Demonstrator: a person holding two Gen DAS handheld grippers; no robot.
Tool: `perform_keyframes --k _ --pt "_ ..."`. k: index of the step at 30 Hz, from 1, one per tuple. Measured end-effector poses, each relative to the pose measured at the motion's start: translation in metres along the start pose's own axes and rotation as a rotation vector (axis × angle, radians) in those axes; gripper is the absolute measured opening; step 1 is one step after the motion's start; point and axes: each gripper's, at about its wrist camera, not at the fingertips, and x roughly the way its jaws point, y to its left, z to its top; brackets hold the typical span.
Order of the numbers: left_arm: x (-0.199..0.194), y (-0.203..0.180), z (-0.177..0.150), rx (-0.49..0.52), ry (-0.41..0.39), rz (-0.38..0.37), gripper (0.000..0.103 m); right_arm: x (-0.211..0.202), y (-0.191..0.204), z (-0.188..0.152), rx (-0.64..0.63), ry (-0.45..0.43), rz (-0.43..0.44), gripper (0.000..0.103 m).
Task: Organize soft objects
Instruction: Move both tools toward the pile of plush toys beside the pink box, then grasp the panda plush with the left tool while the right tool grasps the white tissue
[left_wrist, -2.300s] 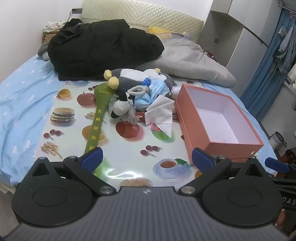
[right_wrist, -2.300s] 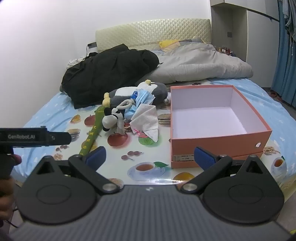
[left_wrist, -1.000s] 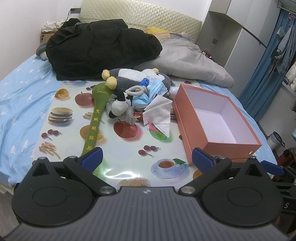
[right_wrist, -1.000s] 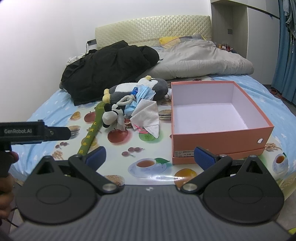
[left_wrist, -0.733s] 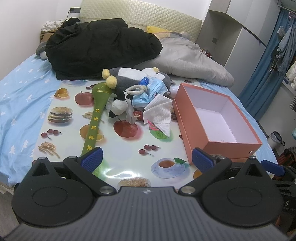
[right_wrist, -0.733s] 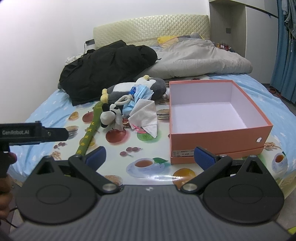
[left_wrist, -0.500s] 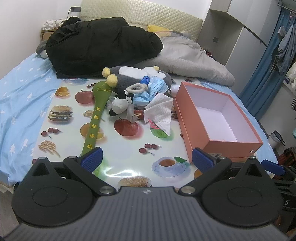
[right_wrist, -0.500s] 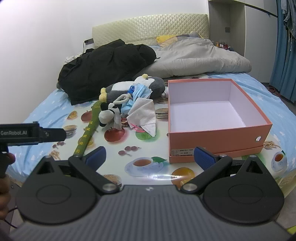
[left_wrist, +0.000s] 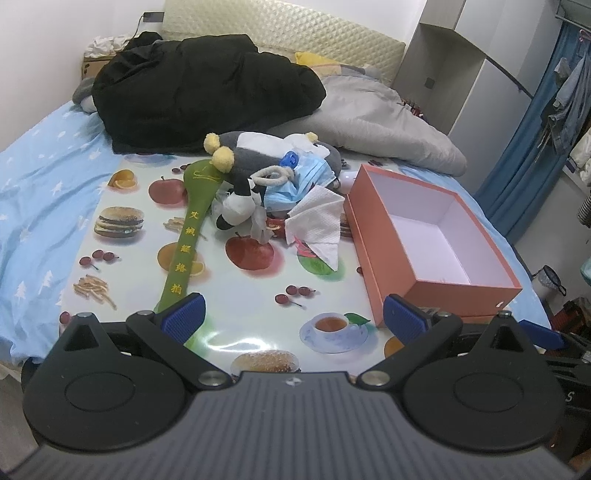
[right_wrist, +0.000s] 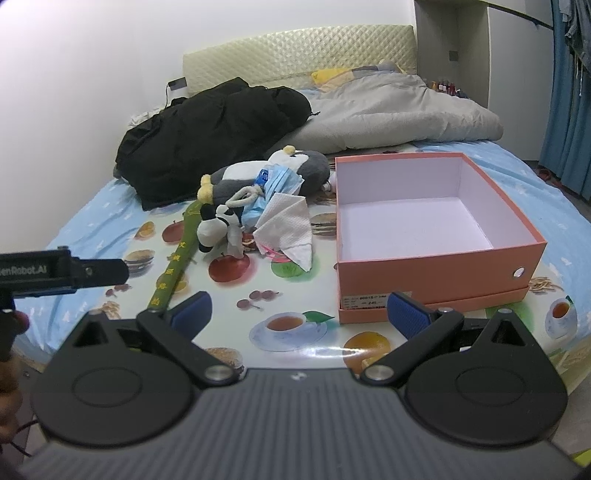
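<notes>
A pile of soft things lies mid-mat: a grey plush penguin (left_wrist: 255, 151) (right_wrist: 314, 166), a small black-and-white plush cow (left_wrist: 238, 206) (right_wrist: 210, 227), a blue face mask (left_wrist: 303, 181) (right_wrist: 280, 186), a white tissue (left_wrist: 317, 221) (right_wrist: 288, 225) and a long green fabric bat (left_wrist: 188, 236) (right_wrist: 175, 262). An open, empty orange box (left_wrist: 384, 251) (right_wrist: 436, 258) stands to their right. My left gripper (left_wrist: 293, 319) and right gripper (right_wrist: 297, 310) are both open and empty, near the mat's front edge, well short of the pile.
A fruit-and-burger print mat (left_wrist: 243, 295) covers a blue bed sheet (left_wrist: 33, 192). A black jacket (left_wrist: 199, 92) and a grey duvet (left_wrist: 380, 125) lie behind the pile. The left gripper's body (right_wrist: 62, 271) shows at the left of the right wrist view.
Both grippers have drifted slightly, so the view has shifted a little. The objects on the mat have not moved. Both grippers stay open.
</notes>
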Motion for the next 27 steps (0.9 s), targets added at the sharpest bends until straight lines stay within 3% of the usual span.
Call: perform_keyframes --k 27 --pt "0.047 0.032 0.014 -0.003 0.048 0.03 0.103 0.035 0.001 -0.008 0.047 0.038 0.088 0.103"
